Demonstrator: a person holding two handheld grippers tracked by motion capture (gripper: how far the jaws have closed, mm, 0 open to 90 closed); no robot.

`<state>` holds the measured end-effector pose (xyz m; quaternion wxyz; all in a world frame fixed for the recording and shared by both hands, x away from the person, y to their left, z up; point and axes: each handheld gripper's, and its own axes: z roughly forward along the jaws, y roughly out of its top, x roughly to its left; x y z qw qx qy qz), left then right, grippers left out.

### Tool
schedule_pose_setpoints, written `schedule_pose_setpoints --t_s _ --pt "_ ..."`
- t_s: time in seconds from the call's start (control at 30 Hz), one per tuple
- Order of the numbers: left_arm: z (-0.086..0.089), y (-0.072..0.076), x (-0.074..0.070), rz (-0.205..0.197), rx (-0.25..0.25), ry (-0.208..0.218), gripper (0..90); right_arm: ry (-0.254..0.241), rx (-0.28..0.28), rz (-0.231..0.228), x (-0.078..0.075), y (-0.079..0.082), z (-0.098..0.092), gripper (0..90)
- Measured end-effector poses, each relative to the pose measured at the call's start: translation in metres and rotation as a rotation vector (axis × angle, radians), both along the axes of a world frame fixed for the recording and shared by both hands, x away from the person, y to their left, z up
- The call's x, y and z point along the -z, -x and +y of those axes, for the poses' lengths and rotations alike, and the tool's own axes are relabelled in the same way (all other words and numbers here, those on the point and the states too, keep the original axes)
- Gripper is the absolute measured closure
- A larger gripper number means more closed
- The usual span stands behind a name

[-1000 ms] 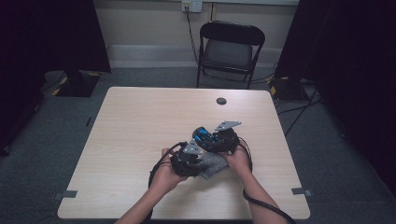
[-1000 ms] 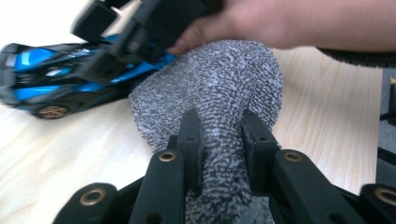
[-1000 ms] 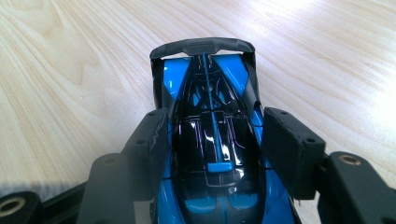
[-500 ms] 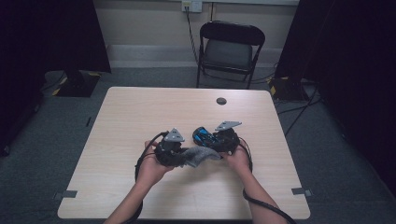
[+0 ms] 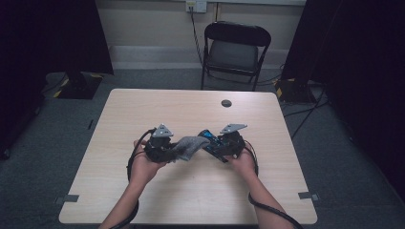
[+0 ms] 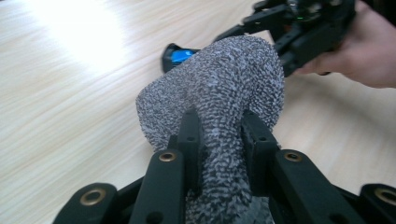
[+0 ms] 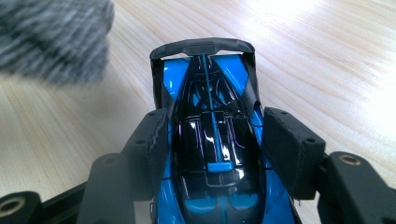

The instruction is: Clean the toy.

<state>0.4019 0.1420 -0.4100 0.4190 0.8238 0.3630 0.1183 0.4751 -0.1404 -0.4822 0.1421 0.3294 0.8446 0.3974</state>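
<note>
High view: a grey knitted cloth [image 5: 190, 144] hangs just above the middle of the wooden table [image 5: 143, 109], nearer its front edge, pinched tight in the left gripper [image 5: 168, 151]. Its free end touches a blue and black toy car [image 5: 208, 140], which the right gripper [image 5: 220, 149] clasps by its sides

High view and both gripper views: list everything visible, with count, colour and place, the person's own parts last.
toy car: one, blue and black, between the right gripper's jaws above the table
sock: one, speckled grey, pinched in the left gripper
table: one, light wood, centre
small disc: one, dark, far side of the table
folding chair: one, black, behind the table
left gripper: one, black, shut on the sock
right gripper: one, black, shut on the toy car
</note>
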Motion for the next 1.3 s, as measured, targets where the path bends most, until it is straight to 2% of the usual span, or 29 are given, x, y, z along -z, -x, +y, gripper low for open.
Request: schedule_pose_setpoints --t_s 0.27,0.37,0.43,0.47,0.5,0.6,0.67,0.7,0.83,0.87,1.1,1.13,1.3 --pt "0.009 -0.008 0.017 -0.009 -0.087 -0.026 72.7 -0.003 0.0 -0.001 0.0 0.0 -0.001 41.4" --pt "0.012 -0.011 0.024 -0.007 -0.125 -0.06 72.3 0.006 0.001 -0.001 0.0 0.0 0.0 41.4" --pt "0.013 -0.013 0.034 -0.005 -0.164 -0.094 71.9 0.005 0.001 -0.001 0.0 0.0 0.0 41.4" --pt "0.013 -0.013 0.034 -0.005 -0.164 -0.094 71.5 0.005 0.001 -0.001 0.0 0.0 0.0 41.4" --pt "0.012 -0.014 0.039 0.001 -0.181 -0.124 71.2 0.005 0.001 -0.001 0.0 0.0 0.0 41.4" --pt "0.01 -0.015 0.043 0.011 -0.19 -0.143 71.1 0.004 0.002 -0.002 0.0 0.001 0.0 41.4" --pt "0.004 -0.015 0.047 0.026 -0.176 -0.154 71.2 0.004 0.001 -0.002 0.0 0.0 0.0 41.4" --pt "-0.002 -0.014 0.05 0.036 -0.151 -0.16 71.3 0.007 0.001 -0.001 0.0 0.0 0.001 41.4" --pt "-0.01 -0.014 0.053 0.053 -0.119 -0.152 71.3 0.013 -0.001 -0.003 -0.001 0.0 0.001 41.4" --pt "-0.013 -0.013 0.054 0.05 -0.107 -0.165 71.3 0.012 0.0 -0.003 -0.001 0.0 0.001 41.4" --pt "-0.034 -0.007 0.059 0.075 -0.054 -0.173 71.3 0.009 0.005 -0.002 0.0 0.001 0.001 41.4" --pt "-0.036 -0.006 0.059 0.071 -0.044 -0.186 71.4 0.01 0.006 -0.003 0.0 0.001 0.001 41.4" --pt "-0.043 -0.003 0.06 0.076 -0.019 -0.185 71.5 0.011 0.006 -0.003 -0.001 0.001 0.002 41.4"
